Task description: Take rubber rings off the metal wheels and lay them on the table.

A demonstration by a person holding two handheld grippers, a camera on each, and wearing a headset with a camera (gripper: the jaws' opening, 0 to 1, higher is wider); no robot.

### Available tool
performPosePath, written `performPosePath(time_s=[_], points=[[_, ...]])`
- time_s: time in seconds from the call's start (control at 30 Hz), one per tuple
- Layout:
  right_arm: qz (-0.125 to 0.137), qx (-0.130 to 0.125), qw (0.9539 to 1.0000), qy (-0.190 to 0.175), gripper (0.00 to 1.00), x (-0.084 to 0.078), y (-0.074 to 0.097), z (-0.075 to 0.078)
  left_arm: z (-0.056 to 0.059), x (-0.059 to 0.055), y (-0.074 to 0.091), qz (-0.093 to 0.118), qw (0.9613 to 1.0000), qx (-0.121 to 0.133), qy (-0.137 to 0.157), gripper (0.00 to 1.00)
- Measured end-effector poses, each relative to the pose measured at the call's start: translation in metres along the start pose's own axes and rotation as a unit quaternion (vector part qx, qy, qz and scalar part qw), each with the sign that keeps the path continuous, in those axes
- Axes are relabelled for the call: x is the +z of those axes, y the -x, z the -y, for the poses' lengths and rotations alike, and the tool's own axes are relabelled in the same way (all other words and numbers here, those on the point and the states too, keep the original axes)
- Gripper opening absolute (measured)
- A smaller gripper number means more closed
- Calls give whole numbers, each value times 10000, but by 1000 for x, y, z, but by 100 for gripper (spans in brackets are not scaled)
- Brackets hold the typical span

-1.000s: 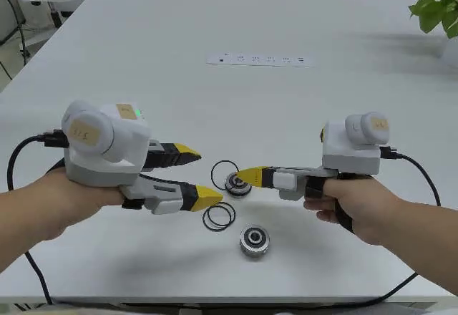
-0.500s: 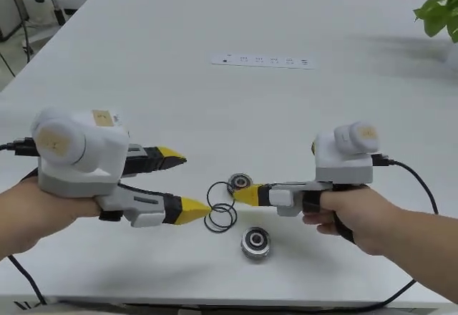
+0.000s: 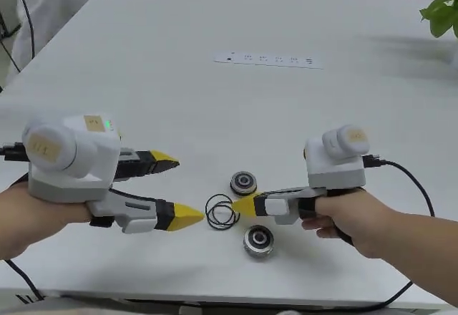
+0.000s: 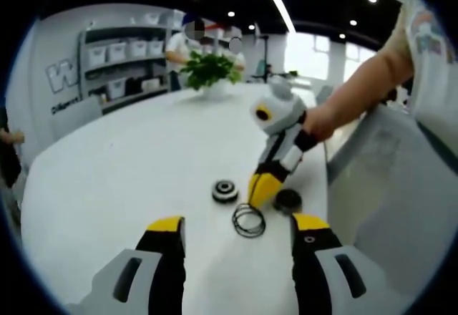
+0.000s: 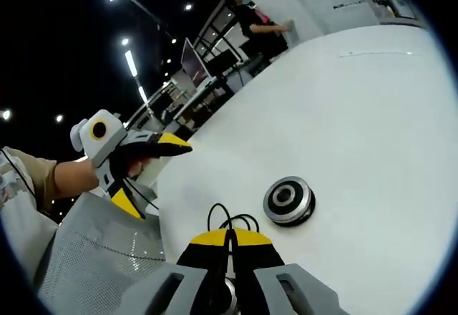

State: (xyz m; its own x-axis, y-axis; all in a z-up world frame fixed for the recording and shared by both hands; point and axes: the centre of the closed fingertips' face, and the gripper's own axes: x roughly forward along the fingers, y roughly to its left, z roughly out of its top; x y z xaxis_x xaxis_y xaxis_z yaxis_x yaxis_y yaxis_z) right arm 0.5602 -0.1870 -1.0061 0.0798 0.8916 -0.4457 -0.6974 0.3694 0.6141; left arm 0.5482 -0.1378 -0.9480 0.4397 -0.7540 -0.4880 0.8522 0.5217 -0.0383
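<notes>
Rubber rings (image 3: 221, 212) lie heaped near the table's (image 3: 300, 114) front edge, between far wheel (image 3: 243, 182) and near wheel (image 3: 258, 240). The right gripper (image 3: 243, 206), jaws pressed together, noses the heap, likely laying one down. The left gripper (image 3: 175, 188), jaws spread, hovers alongside.

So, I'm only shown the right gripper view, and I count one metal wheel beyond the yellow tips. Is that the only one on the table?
Observer: No. The head view shows a second wheel, nearer the person than the far wheel you see.
Operator: And the black loops behind the tips?
Observer: Loose rubber rings, overlapped in a small pile on the table, on neither wheel.
Operator: Anything else there?
Observer: A potted plant. The left gripper view shows it on the table well beyond the right gripper.
</notes>
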Motion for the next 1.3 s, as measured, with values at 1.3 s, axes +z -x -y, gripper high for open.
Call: performPosePath(time_s=[1.3], points=[[347,-159,9983,430,15,17,22,-6,-2,-2,-3,-150,9999,-56,8,61]])
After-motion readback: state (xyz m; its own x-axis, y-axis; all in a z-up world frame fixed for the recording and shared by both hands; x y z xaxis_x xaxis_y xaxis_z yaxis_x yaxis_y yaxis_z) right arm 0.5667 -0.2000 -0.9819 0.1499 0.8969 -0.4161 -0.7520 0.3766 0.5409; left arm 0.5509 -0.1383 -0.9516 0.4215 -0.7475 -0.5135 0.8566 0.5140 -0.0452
